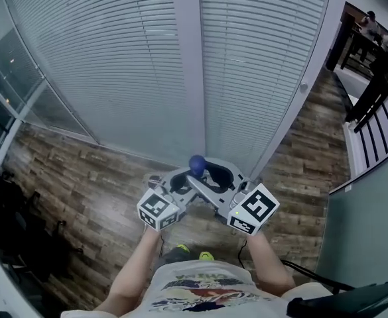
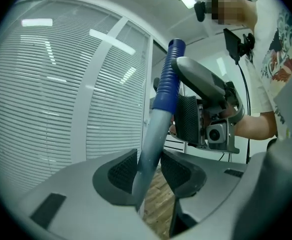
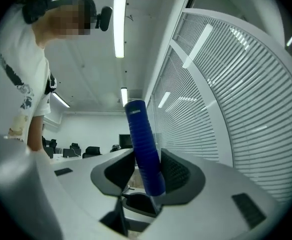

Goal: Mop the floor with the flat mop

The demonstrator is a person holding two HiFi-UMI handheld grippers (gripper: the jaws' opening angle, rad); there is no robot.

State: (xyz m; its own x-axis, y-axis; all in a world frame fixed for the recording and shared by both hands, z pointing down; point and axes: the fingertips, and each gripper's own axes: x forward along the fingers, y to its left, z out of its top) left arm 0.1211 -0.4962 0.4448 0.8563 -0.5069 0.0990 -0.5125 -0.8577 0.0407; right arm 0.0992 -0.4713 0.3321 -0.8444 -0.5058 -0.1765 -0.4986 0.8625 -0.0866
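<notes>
The mop handle is a grey pole (image 2: 150,144) topped by a blue ribbed grip (image 1: 197,163). It stands upright just in front of me, close to the blinds. My left gripper (image 1: 179,185) is shut on the grey pole below the grip, and in the left gripper view (image 2: 148,171) both pads press against it. My right gripper (image 1: 223,181) holds higher up, with its pads (image 3: 178,171) on the blue grip (image 3: 143,144). The two grippers face each other across the handle. The mop head is hidden in every view.
Closed white blinds (image 1: 114,65) and a white pillar (image 1: 188,71) stand directly ahead. Wood-plank floor (image 1: 81,184) spreads left and right. A black railing (image 1: 373,105) and a grey partition (image 1: 373,224) are at the right, dark equipment (image 1: 8,211) at the left.
</notes>
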